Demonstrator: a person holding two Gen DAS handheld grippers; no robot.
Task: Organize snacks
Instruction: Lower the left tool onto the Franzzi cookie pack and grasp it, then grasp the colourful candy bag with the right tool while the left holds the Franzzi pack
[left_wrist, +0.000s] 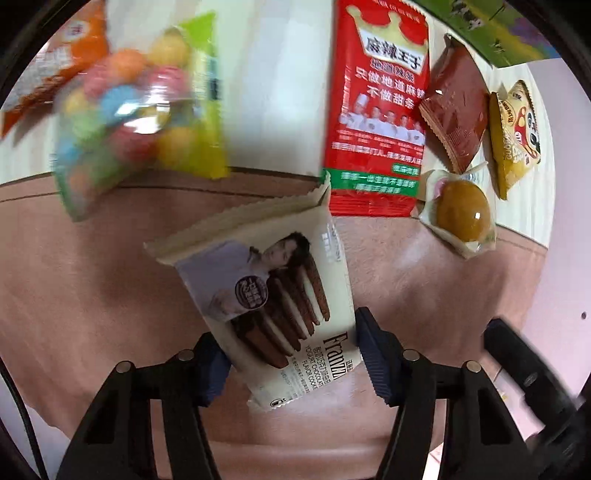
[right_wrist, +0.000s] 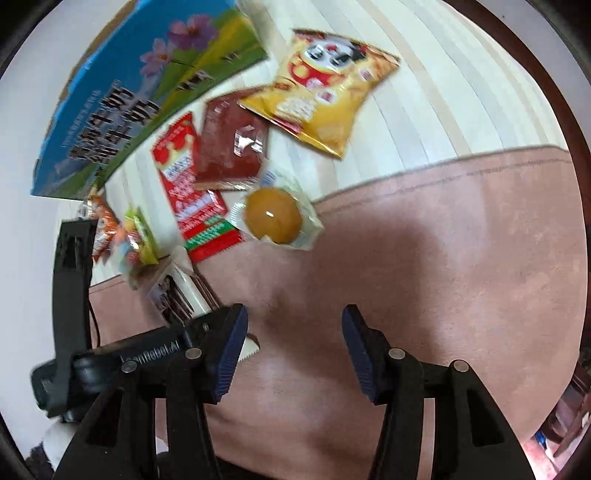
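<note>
L gripper (left_wrist: 291, 365) clamps the cookie pack (left_wrist: 273, 306); R gripper (right_wrist: 295, 350) shut-ish, empty (red pack (left_wrist: 376, 110) at 1 o'clock).

The bag of coloured candies (left_wrist: 136, 110) and the orange packet (left_wrist: 55, 70) beside it smear with blur, the printed carton (right_wrist: 129, 99) runs off the frame's edge, and the cookie pack (right_wrist: 177, 291) lies half hidden behind the left gripper (left_wrist: 291, 358).
</note>
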